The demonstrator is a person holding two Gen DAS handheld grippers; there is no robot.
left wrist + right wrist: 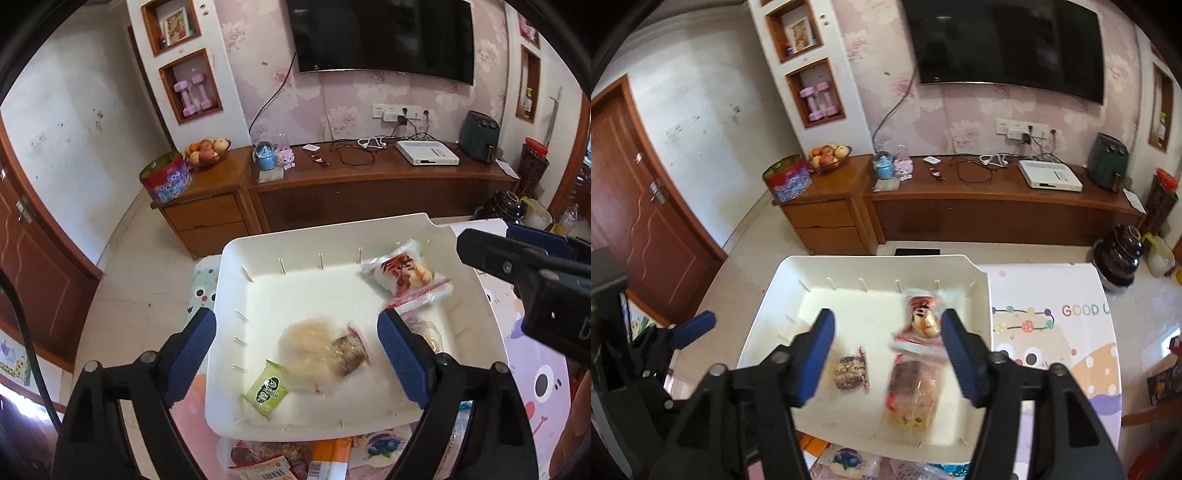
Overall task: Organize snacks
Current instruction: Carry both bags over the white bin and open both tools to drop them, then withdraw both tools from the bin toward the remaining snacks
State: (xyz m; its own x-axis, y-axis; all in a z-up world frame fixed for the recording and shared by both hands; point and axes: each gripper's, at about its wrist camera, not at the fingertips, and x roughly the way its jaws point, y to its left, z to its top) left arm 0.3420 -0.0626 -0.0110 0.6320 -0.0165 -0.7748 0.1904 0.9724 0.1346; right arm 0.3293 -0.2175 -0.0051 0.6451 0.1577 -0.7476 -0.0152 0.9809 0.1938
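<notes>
A white tray (229,295) rests on a cartoon-print table. Inside it lie a green packet (266,393), a blurred pale and brown snack (325,350) and a red-and-white packet (406,275). My left gripper (297,354) hangs open over the tray, the blurred snack below its gap and touching neither pad. In the right wrist view, my right gripper (888,356) is open above a brown snack bar (851,371) and a blurred clear packet (914,391), with the red-and-white packet (923,314) farther back. Each gripper shows at the edge of the other's view.
Loose snack packets (295,461) lie on the table just in front of the tray. The cartoon table cover (1052,332) stretches to the right of the tray. Beyond the table are tiled floor, a wooden TV cabinet (960,206) and a dark jar (1119,258).
</notes>
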